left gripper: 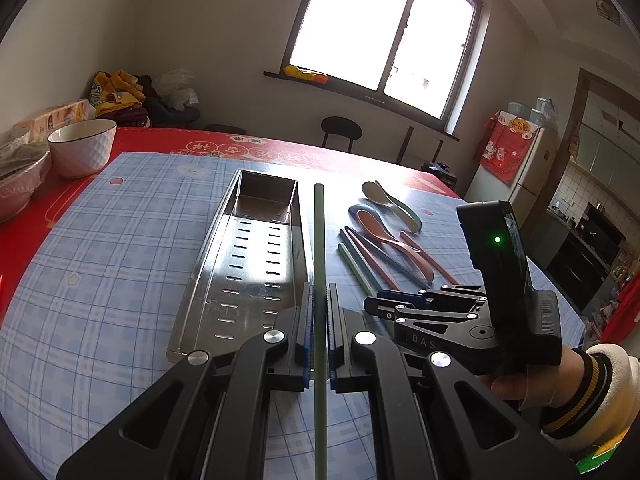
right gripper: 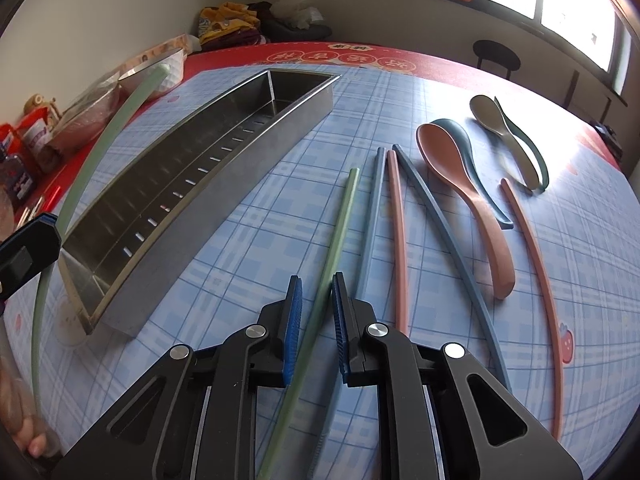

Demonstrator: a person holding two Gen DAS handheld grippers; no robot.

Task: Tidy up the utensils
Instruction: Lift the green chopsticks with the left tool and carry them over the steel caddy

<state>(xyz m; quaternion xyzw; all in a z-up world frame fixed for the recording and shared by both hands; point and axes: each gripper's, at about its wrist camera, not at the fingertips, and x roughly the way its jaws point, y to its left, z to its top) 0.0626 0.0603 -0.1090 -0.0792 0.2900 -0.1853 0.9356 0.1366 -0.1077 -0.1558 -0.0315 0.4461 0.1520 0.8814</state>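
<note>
**Inspector:** Left wrist view first. What does the left gripper point(left gripper: 319, 300) carry?

**Assistant:** Its fingers are pressed onto a green chopstick point(left gripper: 319, 240), pinching it along its length. The stick runs forward past the right-hand edge of the steel utensil tray point(left gripper: 224, 280), which lies on the blue checked mat point(left gripper: 120, 240). The right gripper point(left gripper: 374, 305) shows at the right, low over the loose utensils, held by a hand point(left gripper: 516, 384) in a striped cuff.

**Inspector:** Other items?

**Assistant:** A white bowl point(left gripper: 82, 146) at the far left, on the red tablecloth point(left gripper: 168, 140).

**Inspector:** Right wrist view.

**Assistant:** The right gripper point(right gripper: 316, 296) has its fingers narrowed around a second green chopstick point(right gripper: 340, 224) lying on the mat; the right pad touches it, the left side I cannot tell. Beside it lie a blue chopstick point(right gripper: 374, 200), a pink chopstick point(right gripper: 398, 232), and a pink spoon point(right gripper: 460, 184). The tray point(right gripper: 208, 208) sits to the left, empty.
</note>
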